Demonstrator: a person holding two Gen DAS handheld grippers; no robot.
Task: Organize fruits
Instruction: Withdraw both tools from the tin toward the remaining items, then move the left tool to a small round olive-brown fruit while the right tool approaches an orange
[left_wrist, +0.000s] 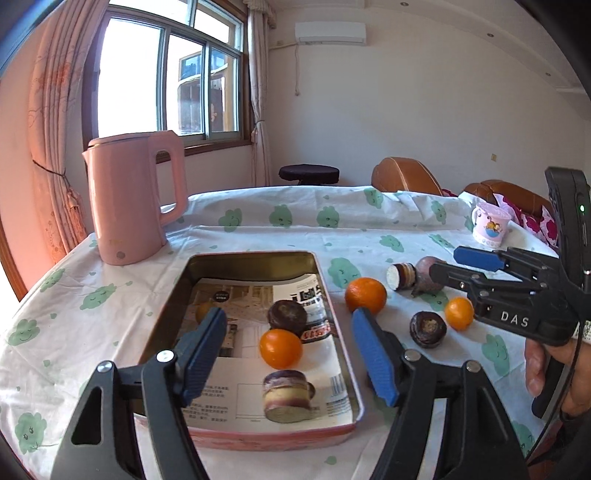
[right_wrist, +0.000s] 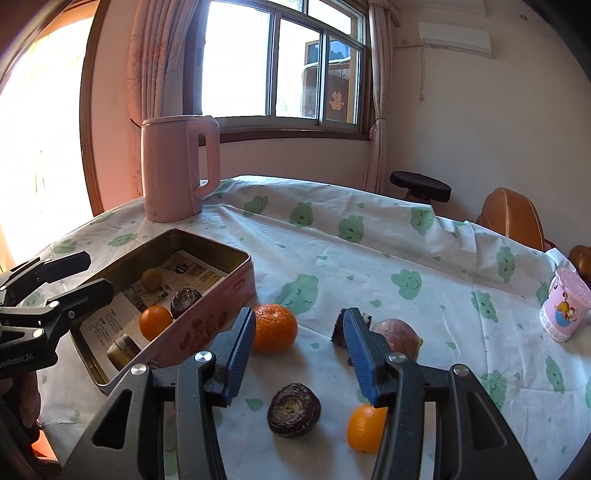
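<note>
Dark-brown fruit (right_wrist: 294, 410) lies on the tablecloth (right_wrist: 332, 258) directly between and just beyond the right gripper (right_wrist: 299, 350) fingers, which are spread and empty.

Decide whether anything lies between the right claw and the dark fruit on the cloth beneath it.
Nothing visible does. The right claw is open above the dark fruit, with only bare tablecloth between; the oranges lie to either side.

left gripper (left_wrist: 288, 354): black frame, blue ribbed pads, silver screws
right gripper (right_wrist: 299, 354): black, blue pads, white "DAS" lettering, green light
</note>
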